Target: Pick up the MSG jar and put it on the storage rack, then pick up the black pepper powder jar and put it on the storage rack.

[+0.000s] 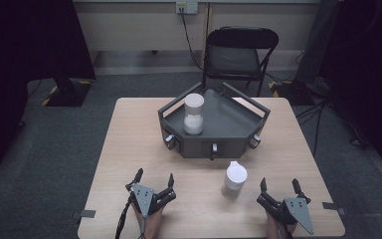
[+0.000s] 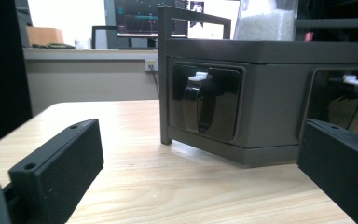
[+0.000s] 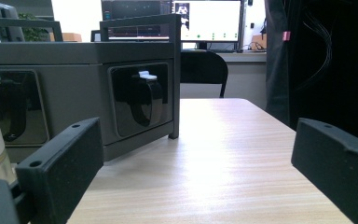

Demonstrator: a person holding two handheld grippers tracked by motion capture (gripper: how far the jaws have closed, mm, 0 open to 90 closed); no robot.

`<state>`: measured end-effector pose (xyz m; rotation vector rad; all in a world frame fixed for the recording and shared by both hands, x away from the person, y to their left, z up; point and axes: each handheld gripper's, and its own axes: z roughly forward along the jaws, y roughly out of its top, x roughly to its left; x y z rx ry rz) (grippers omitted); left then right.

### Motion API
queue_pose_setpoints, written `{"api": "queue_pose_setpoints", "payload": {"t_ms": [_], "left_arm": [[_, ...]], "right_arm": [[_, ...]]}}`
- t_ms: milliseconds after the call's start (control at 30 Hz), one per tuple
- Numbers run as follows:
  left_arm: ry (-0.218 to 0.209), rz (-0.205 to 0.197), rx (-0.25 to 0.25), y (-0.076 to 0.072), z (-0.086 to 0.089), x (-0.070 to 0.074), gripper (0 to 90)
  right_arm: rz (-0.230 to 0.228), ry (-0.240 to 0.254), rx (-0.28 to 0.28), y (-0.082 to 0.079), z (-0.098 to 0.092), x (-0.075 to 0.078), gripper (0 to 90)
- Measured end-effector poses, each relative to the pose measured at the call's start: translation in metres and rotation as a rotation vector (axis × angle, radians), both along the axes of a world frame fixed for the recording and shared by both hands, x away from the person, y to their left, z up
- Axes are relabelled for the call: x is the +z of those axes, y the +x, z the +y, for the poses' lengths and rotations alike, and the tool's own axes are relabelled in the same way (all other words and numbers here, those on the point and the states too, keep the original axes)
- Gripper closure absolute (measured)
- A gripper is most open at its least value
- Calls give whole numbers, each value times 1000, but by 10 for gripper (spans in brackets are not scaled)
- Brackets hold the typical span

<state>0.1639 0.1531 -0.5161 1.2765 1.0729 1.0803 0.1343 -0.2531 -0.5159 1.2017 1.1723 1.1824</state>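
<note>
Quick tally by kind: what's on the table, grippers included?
Jars: 2, one in the tray, one on the table
Tray: 1
Grippers: 2, left, right, both open
Total: 5

A lab or test room: grey carpet, dark curtains (image 1: 30, 40) at the sides, a folding chair (image 1: 239, 55) by a wall socket (image 1: 186, 7), loose cables (image 1: 323, 107) on the floor, and lit monitors (image 3: 207, 21) on a desk behind the worktop (image 1: 129, 144).
</note>
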Motion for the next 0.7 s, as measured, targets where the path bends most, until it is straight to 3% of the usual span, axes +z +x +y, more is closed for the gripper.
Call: {"api": "queue_pose_setpoints", "payload": {"t_ms": [700], "left_arm": [[2, -2, 28, -1, -5, 0, 2]], "right_arm": [[0, 0, 3, 0, 0, 0, 12]]}}
